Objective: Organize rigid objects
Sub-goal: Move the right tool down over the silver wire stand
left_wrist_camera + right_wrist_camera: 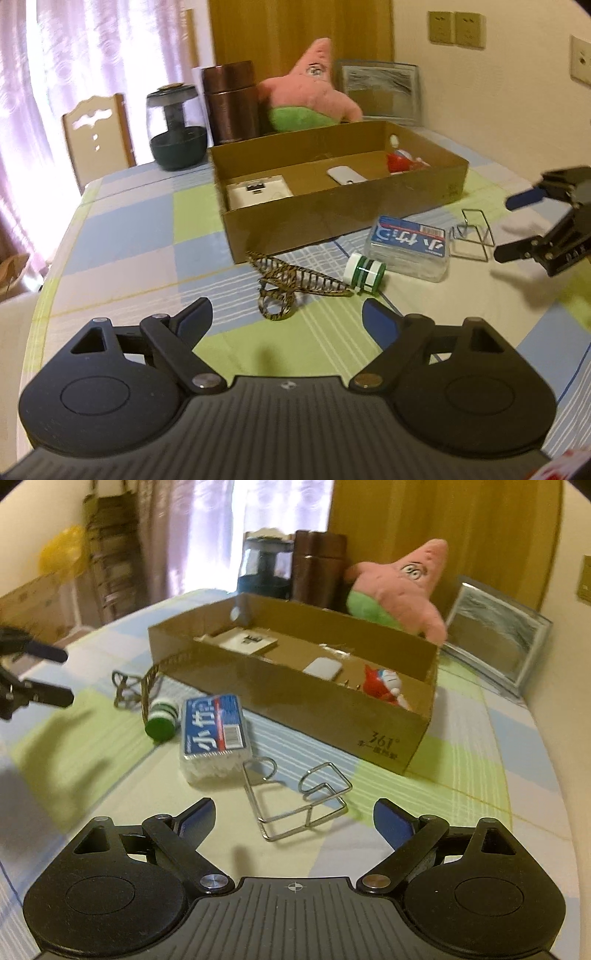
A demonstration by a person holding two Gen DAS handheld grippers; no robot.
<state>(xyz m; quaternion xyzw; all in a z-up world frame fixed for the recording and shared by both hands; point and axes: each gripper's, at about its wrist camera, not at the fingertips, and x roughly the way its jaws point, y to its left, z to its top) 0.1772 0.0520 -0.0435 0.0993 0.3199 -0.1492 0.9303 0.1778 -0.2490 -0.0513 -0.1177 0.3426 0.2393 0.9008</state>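
On the near left, the left gripper (287,317) hovers with its jaws spread wide and nothing between them, aimed at the tiger-striped hair clip (291,286) lying on the checked tablecloth (122,229) just ahead — likely its next pick. Just right of the clip, a green-and-white bottle (364,273) lies on its side, touching or nearly touching the clip's tip. Beside that sits the clear toothpick box (216,734) with a blue label, then the bent wire holder (295,801). The right gripper (294,816) hangs over this holder, jaws likewise apart and empty, seemingly lined up to take it. Beyond all four loose items stands the open cardboard box (332,709), already holding a white device (255,192), a white oval case (345,174) and a red-and-white toy (382,688) — evidently the destination.
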